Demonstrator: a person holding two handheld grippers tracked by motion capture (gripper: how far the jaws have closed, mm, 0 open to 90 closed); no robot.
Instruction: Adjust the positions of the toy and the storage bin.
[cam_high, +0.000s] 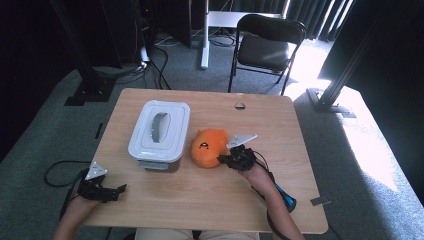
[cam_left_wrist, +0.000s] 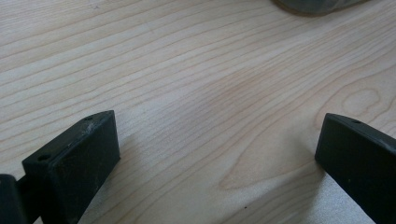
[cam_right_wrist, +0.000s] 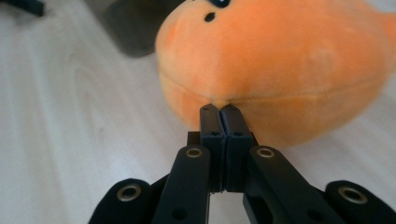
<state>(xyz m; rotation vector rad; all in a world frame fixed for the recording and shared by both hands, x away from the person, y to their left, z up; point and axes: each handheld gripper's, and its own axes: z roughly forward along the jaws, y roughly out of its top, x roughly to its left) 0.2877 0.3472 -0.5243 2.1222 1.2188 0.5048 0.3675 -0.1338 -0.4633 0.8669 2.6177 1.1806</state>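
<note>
On table — right gripper (cam_right_wrist: 219, 109) pinches orange plush toy (cam_right_wrist: 280, 60).

One camera looks down over the whole table (cam_high: 210, 200). Two ride low on the grippers; the right one shares the orange plush toy (cam_right_wrist: 280, 65).

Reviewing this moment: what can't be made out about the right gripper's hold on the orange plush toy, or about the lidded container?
- Right gripper, right gripper view: jaws shut at the orange plush toy's seam; whether fabric is pinched is hidden between the pads.
- Lidded container, high view: the lid hides its contents.
- Plush toy's face: too small in the high view.
</note>
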